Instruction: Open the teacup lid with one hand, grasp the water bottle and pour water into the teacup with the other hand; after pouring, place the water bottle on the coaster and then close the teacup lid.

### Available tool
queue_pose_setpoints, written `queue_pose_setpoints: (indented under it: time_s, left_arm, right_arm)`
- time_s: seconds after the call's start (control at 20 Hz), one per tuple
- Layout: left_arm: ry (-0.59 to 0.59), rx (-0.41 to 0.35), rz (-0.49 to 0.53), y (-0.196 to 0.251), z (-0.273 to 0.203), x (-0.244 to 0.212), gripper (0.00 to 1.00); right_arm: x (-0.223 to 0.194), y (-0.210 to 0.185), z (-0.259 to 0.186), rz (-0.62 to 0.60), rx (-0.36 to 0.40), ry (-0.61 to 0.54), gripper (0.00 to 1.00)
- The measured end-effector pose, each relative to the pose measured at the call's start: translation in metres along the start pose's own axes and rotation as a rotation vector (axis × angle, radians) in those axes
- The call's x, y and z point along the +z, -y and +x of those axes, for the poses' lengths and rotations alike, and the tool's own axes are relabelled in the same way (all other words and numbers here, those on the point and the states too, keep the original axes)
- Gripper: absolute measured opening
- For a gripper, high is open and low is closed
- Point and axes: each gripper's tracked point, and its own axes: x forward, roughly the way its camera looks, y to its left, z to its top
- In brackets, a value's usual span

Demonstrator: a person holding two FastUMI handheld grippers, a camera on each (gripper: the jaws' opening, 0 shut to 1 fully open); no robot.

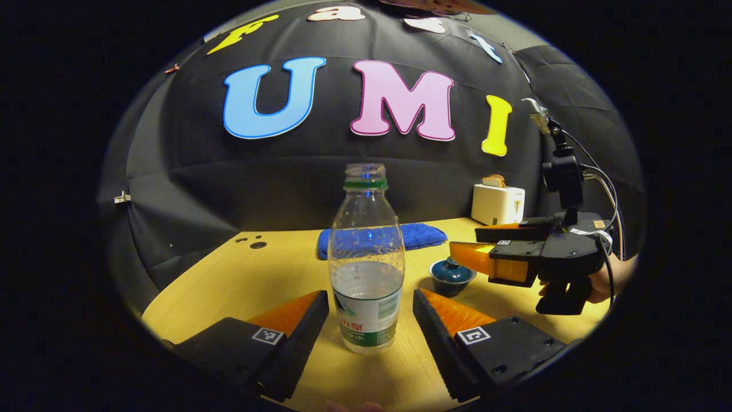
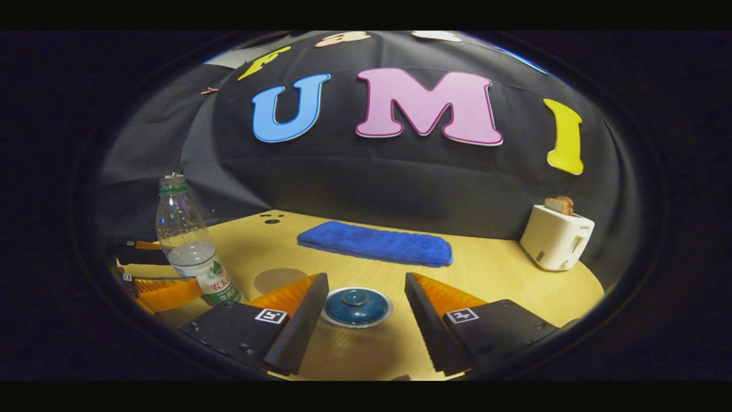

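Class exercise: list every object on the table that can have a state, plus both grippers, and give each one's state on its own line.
water bottle: upright, uncapped, partly filled
teacup: lid on
lid: closed on the cup, untouched
left gripper: open, fingers either side of the bottle
right gripper: open, astride the teacup
blue towel: folded flat
toaster: bread in its slot

Black cloth wall [image 2: 400, 177] at the back, dim light. Wooden table [image 2: 503, 274] w/ a blue towel [image 2: 374, 243] and white toaster [image 2: 556, 237] near the wall.
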Motion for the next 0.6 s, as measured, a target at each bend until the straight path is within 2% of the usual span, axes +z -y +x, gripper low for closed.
queue_pose_setpoints:
  time_s: [0.15, 0.3, 0.35, 0.4, 0.55, 0.6]
  left_arm:
    - [-0.002, -0.004, 0.006, 0.000, 0.006, -0.006, 0.94]
    - [-0.001, -0.003, 0.008, 0.000, 0.012, -0.009, 0.94]
    - [0.003, -0.001, 0.008, 0.000, 0.012, -0.009, 0.94]
    - [0.006, -0.002, 0.007, -0.001, 0.013, -0.007, 0.94]
    - [0.008, 0.000, 0.007, 0.001, 0.019, -0.007, 0.94]
    - [0.008, 0.000, 0.009, 0.000, 0.020, -0.007, 0.94]
  right_arm:
    - [-0.012, -0.001, 0.009, -0.007, 0.002, -0.030, 0.77]
    - [-0.023, -0.001, 0.015, 0.007, 0.004, -0.052, 0.78]
    - [-0.026, -0.001, 0.017, 0.008, 0.004, -0.058, 0.68]
    - [-0.028, -0.003, 0.018, 0.014, 0.011, -0.060, 0.50]
    - [-0.027, -0.011, 0.015, 0.038, 0.037, -0.060, 0.48]
    - [-0.031, -0.010, 0.024, 0.039, 0.033, -0.060, 0.36]
